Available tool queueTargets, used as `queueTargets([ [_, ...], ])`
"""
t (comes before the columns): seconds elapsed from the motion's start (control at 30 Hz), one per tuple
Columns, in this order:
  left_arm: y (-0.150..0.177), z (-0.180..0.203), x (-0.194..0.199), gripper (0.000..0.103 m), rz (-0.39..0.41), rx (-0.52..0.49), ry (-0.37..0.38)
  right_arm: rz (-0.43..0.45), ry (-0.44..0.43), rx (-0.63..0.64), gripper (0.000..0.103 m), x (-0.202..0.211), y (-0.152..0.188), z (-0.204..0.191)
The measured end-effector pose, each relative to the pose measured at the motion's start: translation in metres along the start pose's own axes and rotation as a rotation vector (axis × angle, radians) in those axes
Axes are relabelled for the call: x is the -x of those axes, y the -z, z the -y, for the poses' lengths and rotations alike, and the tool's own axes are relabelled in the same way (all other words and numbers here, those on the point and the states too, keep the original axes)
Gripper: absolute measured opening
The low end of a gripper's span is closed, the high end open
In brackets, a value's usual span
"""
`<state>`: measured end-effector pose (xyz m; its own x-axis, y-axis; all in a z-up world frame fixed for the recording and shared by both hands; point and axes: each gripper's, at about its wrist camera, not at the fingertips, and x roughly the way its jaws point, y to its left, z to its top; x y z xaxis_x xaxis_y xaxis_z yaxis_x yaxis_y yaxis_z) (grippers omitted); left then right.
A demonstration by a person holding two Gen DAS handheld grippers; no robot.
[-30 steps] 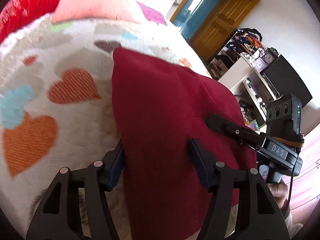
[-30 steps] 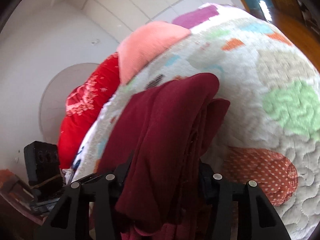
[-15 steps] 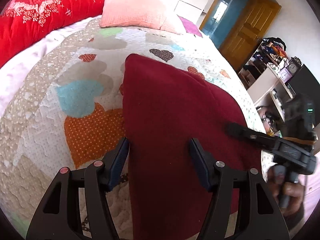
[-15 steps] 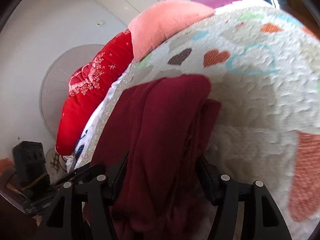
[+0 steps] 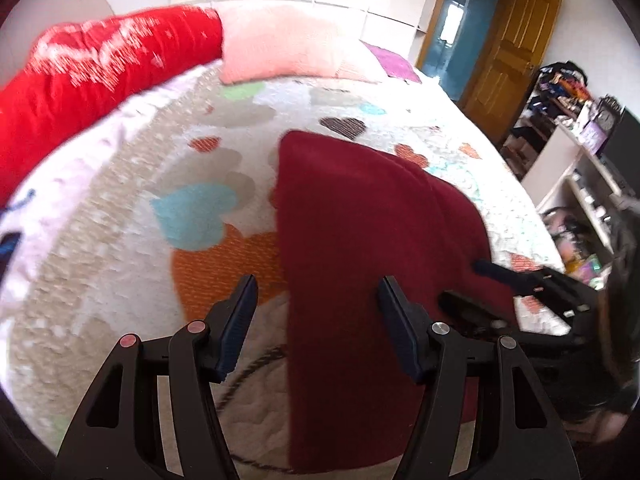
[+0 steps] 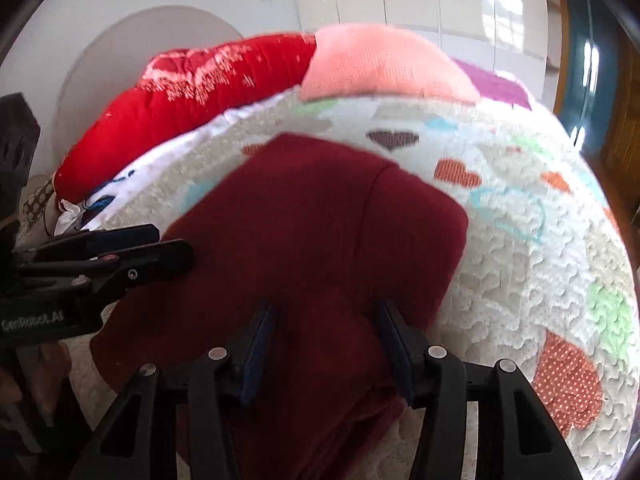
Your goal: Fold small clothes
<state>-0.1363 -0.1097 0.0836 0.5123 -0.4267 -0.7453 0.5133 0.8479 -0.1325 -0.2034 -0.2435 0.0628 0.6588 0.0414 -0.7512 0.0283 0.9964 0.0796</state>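
Bedroom, daylight; quilt (image 5: 120,240) with heart patches covers the bed, red bolster (image 5: 100,68) and pink pillow (image 5: 280,48) at the head, door and cluttered shelves off to one side.

Garment (image 5: 352,216), dark red, lies folded on the quilt near the foot edge, a layered ridge down its middle.

Left tongs (image 5: 316,320): apart, pads clear of cloth; the near-left edge of the garment runs between them, one finger over bare quilt.

Right tongs (image 6: 324,336): jaws have just been closing after a brief widening. Cloth lies between them, bunched below; pads look close to it, but blur leaves contact unsure. Not a firm clamp, by my reading.

Risks:
- A loose right hold could let the stacked layers slide and splay, undoing the fold.
- Left tongs closing where they are might pinch quilt along with the hem and drag the bedding.
- The two tools sit close over the same end; a crossing move could knock them together.

Room: wide bare quilt beyond and to both sides of the garment. The near bed edge is tight; cloth may slip off.
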Motion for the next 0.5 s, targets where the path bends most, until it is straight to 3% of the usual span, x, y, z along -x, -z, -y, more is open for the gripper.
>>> queueTargets([
  [0.1,0.000,-0.001,0.012,0.063,0.040,-0.008,-0.064,0.018,0.002,-0.007,0.051,0.020,-0.003,0.002],
  [0.27,0.003,0.000,0.034,0.063,0.112,0.006,-0.107,0.151,-0.017,-0.053,0.052,0.062,-0.007,-0.008],
  [0.37,0.006,0.005,0.046,0.063,0.142,-0.011,-0.144,0.203,0.024,-0.036,0.054,0.078,-0.008,-0.022],
  [0.43,0.007,0.007,0.053,0.063,0.153,-0.014,-0.149,0.225,0.055,-0.023,0.065,0.087,-0.007,-0.029],
  [0.5,0.008,0.008,0.060,0.063,0.173,-0.011,-0.152,0.243,0.068,-0.020,0.068,0.092,-0.005,-0.032],
])
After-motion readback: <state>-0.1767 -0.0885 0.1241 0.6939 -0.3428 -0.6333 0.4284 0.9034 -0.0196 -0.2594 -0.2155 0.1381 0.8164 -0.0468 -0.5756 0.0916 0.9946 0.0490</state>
